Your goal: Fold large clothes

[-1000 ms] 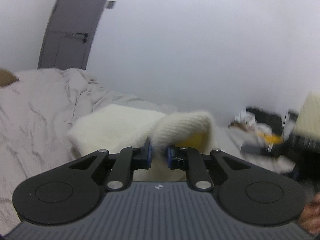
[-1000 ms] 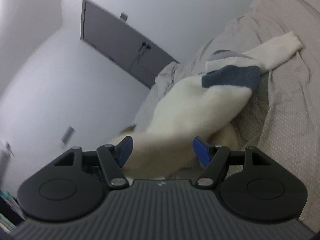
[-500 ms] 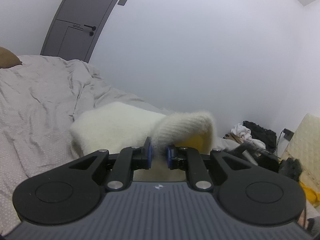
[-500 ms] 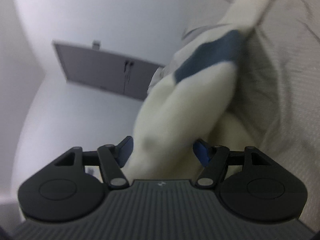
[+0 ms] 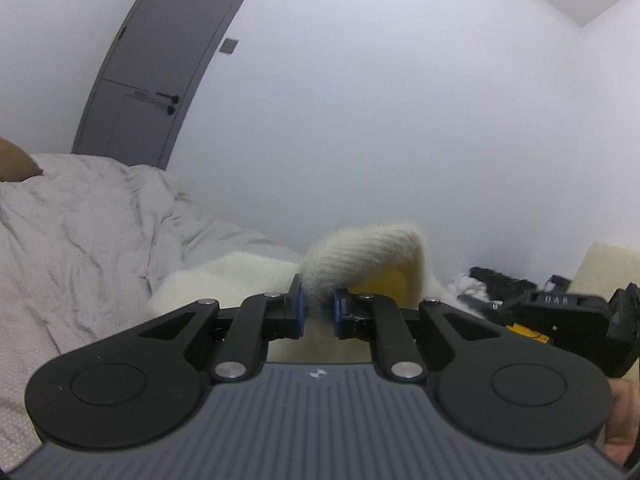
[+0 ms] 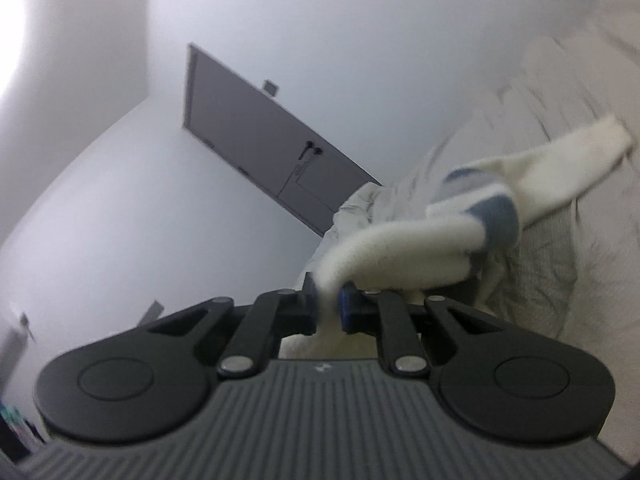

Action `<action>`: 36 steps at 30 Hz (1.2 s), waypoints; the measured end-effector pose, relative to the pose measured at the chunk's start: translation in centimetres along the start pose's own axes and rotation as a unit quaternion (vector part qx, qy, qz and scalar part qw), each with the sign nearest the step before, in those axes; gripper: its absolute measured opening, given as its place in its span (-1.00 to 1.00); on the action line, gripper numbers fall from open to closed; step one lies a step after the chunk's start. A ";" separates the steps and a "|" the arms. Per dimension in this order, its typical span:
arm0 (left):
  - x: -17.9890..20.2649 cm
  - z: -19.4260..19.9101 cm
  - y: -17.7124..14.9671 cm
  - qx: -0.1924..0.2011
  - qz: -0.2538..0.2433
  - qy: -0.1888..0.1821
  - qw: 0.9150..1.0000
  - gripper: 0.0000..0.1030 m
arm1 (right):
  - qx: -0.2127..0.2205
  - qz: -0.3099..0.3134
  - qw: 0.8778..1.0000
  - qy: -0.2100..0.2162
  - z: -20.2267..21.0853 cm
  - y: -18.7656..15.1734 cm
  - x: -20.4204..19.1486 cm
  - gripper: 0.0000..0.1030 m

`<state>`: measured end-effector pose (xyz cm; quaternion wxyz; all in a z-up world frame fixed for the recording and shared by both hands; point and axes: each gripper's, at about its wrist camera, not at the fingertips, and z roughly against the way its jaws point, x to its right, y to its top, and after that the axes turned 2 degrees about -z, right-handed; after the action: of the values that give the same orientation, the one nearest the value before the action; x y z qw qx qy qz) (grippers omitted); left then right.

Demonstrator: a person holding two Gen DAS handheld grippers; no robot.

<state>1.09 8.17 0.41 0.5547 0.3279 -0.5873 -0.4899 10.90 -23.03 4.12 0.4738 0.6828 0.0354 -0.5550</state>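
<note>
Sweater [image 6: 420,240] is pinched at two edges, by left tongs [image 5: 319,307] & right tongs [image 6: 329,305], latter just closed on it; body trails ahead across bed [image 5: 80,240], sleeve furthest away.

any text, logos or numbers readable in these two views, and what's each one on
Pale raised letters, roughly "DAB", too blurred to be sure of: on the black right gripper as seen at the right edge of the left wrist view.
Small pale emblem, a mark rather than letters: on the ribbed grey body behind the jaws of the left gripper.
The same emblem, blurred: on the right gripper's body in its own view.
Nothing readable on the door, the wall or the sweater.
</note>
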 end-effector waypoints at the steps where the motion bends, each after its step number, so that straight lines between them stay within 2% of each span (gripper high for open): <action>1: 0.4 0.8 0.3 0.006 -0.004 -0.006 1.000 -0.72 | 0.002 0.011 1.000 0.000 0.9 0.1 -0.3 -0.73; 6: 1.8 4.0 0.7 0.020 -0.014 -0.048 0.999 -0.71 | 0.035 0.051 0.998 0.008 4.7 -0.1 -2.7 -0.73; 8: 2.1 3.9 0.4 0.010 -0.021 -0.056 0.998 -0.71 | 0.042 0.055 0.998 -0.006 5.3 0.5 -2.8 -0.73; 10: 2.1 2.9 -0.3 -0.007 -0.021 -0.052 0.998 -0.71 | 0.032 0.045 0.998 -0.039 5.1 0.8 -2.2 -0.73; 13: 1.2 0.4 -2.2 -0.057 0.013 -0.043 0.997 -0.71 | -0.009 0.025 0.994 -0.105 3.2 1.0 0.3 -0.73; 18: -0.5 -4.4 -5.4 -0.139 0.063 -0.024 0.988 -0.69 | -0.070 -0.050 0.974 -0.211 -0.2 0.3 6.6 -0.70; 21: -1.3 -6.5 -6.5 -0.164 0.085 -0.019 0.983 -0.69 | -0.090 -0.109 0.960 -0.241 -1.4 -0.1 10.1 -0.68; 22: -1.4 -7.0 -7.0 -0.171 0.086 -0.016 0.981 -0.69 | -0.093 -0.115 0.957 -0.248 -1.6 -1.6 9.8 -0.68; 24: -1.8 -7.5 -7.6 -0.181 0.093 -0.008 0.979 -0.69 | -0.101 -0.107 0.954 -0.261 -2.0 -1.8 9.9 -0.67; 28: -3.6 -7.9 -7.6 -0.183 0.133 -0.006 0.974 -0.69 | -0.107 -0.110 0.955 -0.254 -1.4 -2.3 8.6 -0.54; 29: -4.0 -8.0 -7.6 -0.182 0.143 -0.007 0.973 -0.69 | -0.108 -0.116 0.957 -0.244 -1.5 -1.9 8.4 -0.31; 30: -4.3 -7.9 -7.7 -0.182 0.153 -0.008 0.971 -0.69 | -0.108 -0.123 0.959 -0.229 -1.0 -2.1 8.2 0.10; 32: -4.7 -7.8 -7.9 -0.183 0.162 -0.009 0.970 -0.69 | -0.109 -0.135 0.963 -0.208 -0.3 -2.8 7.5 0.40; 36: -4.7 -8.2 -7.6 -0.182 0.159 -0.009 0.970 -0.69 | -0.142 -0.180 0.962 -0.150 -1.5 -5.3 7.1 0.40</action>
<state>8.71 8.51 -9.05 0.6700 0.1194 -0.5380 -0.4973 11.68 -22.47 -4.87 0.4581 0.4996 0.1649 -0.7165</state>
